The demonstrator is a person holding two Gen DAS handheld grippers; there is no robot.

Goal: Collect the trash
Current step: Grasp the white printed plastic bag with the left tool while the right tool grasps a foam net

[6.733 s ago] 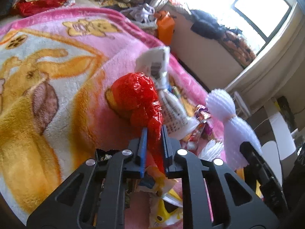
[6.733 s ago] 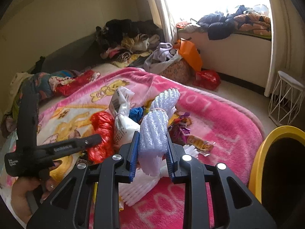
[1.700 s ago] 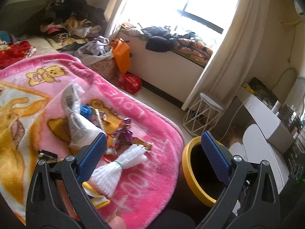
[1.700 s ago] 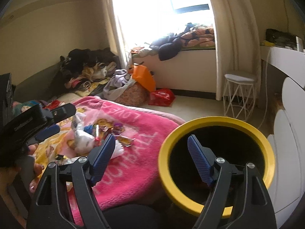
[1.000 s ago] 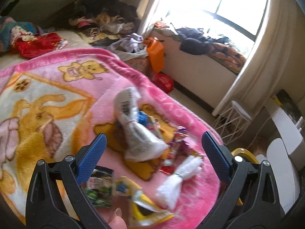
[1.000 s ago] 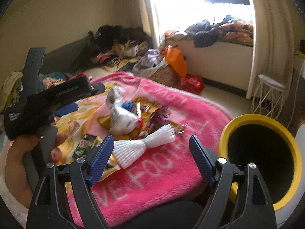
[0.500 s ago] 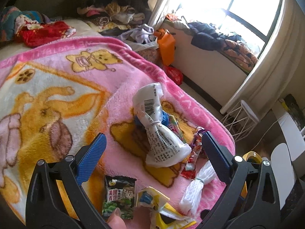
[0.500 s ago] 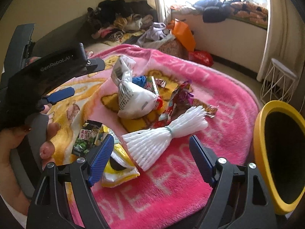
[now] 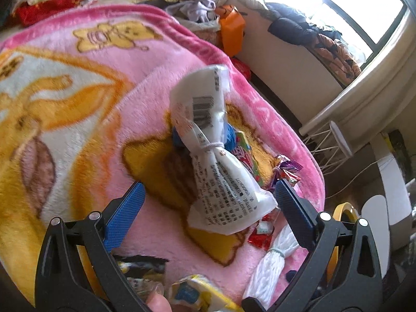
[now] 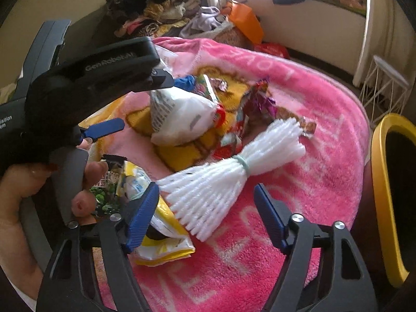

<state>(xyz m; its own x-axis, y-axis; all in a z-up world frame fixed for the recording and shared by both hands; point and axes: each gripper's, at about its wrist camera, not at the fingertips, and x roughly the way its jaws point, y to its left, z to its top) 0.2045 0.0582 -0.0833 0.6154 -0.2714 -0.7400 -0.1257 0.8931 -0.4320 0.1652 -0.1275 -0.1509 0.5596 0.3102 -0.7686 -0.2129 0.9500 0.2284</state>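
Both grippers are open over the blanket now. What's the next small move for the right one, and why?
Probably ease the right gripper down and close on the white foam net bundle. Its jaws stand wide open and empty, the bundle lies loose on the pink blanket straight ahead between them, and the yellow-rimmed bin waits just to its right.

Fluffy plush blanket (image 9: 109,109), glossy printed plastic bag (image 9: 221,182), ribbed white foam bundle (image 10: 228,163).

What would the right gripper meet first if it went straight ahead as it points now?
Most likely the white foam net bundle, lying on the pink blanket between the open right gripper's fingers; depth is uncertain.
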